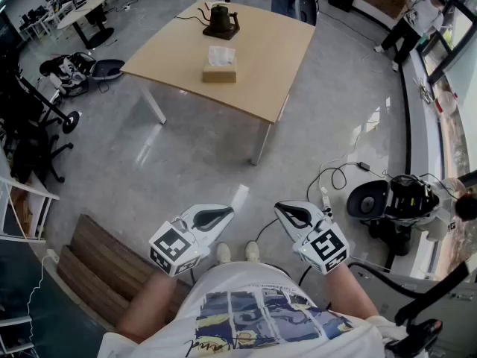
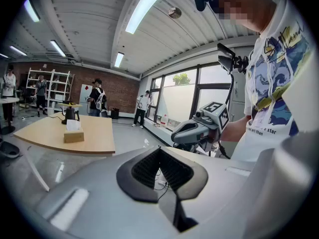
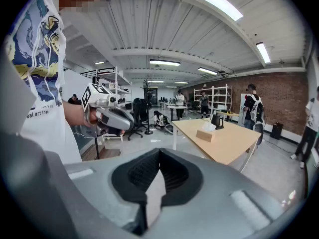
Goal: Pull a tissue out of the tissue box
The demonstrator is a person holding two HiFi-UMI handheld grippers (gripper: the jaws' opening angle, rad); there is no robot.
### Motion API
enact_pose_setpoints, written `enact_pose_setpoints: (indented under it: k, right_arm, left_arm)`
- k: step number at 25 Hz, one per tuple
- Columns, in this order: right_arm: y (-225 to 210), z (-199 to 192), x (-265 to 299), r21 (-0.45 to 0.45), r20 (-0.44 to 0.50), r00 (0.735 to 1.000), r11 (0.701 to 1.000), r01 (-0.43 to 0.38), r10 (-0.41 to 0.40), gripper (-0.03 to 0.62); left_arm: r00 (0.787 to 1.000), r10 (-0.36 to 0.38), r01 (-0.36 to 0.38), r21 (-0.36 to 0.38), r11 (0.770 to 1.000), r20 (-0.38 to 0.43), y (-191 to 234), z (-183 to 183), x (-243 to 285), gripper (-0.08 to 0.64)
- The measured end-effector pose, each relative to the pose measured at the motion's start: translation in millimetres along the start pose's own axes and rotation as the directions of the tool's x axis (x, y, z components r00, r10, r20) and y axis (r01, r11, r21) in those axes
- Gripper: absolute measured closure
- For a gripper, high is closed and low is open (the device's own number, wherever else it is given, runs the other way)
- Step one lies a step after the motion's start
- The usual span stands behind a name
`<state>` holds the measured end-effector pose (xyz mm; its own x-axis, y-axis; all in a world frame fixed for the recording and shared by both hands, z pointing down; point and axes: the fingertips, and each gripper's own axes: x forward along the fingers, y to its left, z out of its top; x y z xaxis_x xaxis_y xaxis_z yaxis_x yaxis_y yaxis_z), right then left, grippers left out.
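A tan tissue box [image 1: 219, 72] with a white tissue [image 1: 221, 54] sticking out of its top stands on the light wooden table [image 1: 261, 58], far ahead across the floor. My left gripper [image 1: 212, 217] and right gripper [image 1: 293, 215] are held side by side close to my body, well short of the table, each shut with nothing between its jaws. The left gripper view shows its jaws [image 2: 159, 151] closed, the tissue box [image 2: 74, 136] far off at the left and the right gripper [image 2: 192, 131] alongside. In the right gripper view its jaws [image 3: 159, 153] are closed and the tissue box [image 3: 204, 135] lies distant.
A dark kettle on a tray [image 1: 220, 21] stands behind the box on the table. Office chairs [image 1: 30, 125] crowd the left, wooden steps [image 1: 89, 259] lie by my left leg, and a wheeled machine [image 1: 402, 200] with a floor cable [image 1: 335, 174] sits at the right. People stand at the back.
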<state>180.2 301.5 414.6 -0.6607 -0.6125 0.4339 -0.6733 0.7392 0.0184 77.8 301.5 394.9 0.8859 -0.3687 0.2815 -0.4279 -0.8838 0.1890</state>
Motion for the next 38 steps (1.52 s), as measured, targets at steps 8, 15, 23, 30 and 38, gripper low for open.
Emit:
enact_pose_setpoints:
  k: [8, 15, 23, 30, 38]
  right_arm:
    - [-4, 7, 26, -0.015, 0.000, 0.999, 0.999, -0.038, 0.038, 0.589]
    - [-11, 9, 31, -0.018, 0.000, 0.998, 0.998, -0.067, 0.067, 0.589]
    - [-40, -2, 34, -0.021, 0.003, 0.998, 0.998, -0.064, 0.064, 0.587]
    - [-53, -11, 46, 0.007, 0.008, 0.990, 0.990, -0.140, 0.140, 0.583]
    - [-54, 0, 86, -0.024, -0.020, 0.985, 0.985, -0.169, 0.169, 0.579]
  left_arm:
    - [0.999, 0.037, -0.037, -0.001, 0.999, -0.013, 26, -1, -6, 0.558]
    - [0.998, 0.053, -0.053, -0.002, 0.999, -0.020, 31, 1, 3, 0.558]
    - [0.993, 0.115, -0.115, 0.007, 0.993, -0.036, 42, 3, 19, 0.558]
    - [0.981, 0.193, -0.194, -0.010, 0.981, -0.032, 55, 1, 25, 0.558]
    - [0.978, 0.206, -0.206, -0.030, 0.978, 0.007, 93, 0, 19, 0.558]
